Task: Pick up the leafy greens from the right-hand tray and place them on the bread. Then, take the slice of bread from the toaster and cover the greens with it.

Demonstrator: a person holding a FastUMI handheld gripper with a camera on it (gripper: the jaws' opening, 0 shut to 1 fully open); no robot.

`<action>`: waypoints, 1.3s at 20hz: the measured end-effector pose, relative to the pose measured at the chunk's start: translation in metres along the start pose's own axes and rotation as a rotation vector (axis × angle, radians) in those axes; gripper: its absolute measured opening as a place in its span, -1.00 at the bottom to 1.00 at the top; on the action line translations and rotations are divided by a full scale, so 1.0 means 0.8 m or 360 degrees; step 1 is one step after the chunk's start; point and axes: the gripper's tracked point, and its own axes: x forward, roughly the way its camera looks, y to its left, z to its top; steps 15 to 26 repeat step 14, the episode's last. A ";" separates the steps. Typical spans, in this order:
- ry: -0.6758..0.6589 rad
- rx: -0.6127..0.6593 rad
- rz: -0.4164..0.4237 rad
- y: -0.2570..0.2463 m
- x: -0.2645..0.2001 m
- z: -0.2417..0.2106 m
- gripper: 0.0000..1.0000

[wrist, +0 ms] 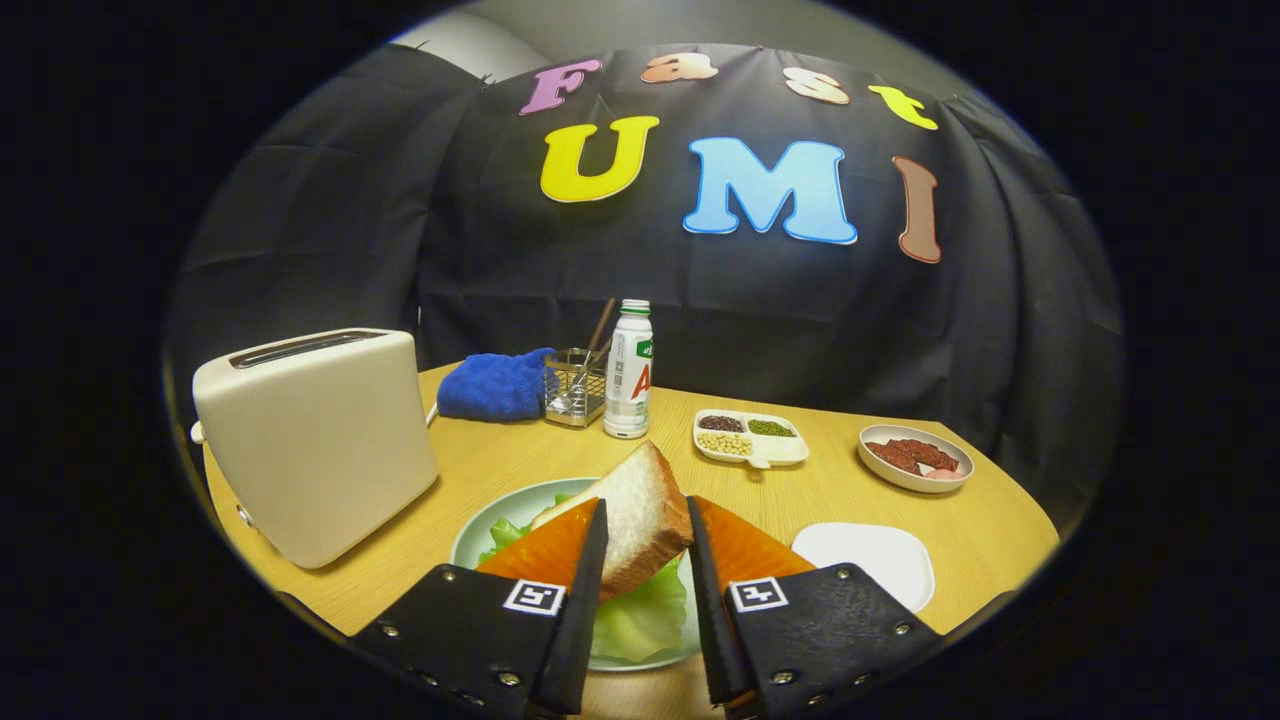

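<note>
- Clearly, a red letter "A" is seen on the white bottle (629,372).
- Tilted bread slice (640,515) is clamped between the fingers (645,545) above leafy greens (640,620).

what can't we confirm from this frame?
- Bottom bread under the leafy greens: hidden in the gripper view by the greens and the claw.
- Toaster slots: seen edge-on, so what they hold is unclear.
- Bread slice between the fingers: whether its lower edge touches the greens is blocked by the fingers.
- Divided dish contents: too small to identify.
- Green plate: near rim covered by the claw.
</note>
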 end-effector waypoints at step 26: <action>-0.0159 0.0077 -0.0015 -0.032 -0.020 0.029 0.26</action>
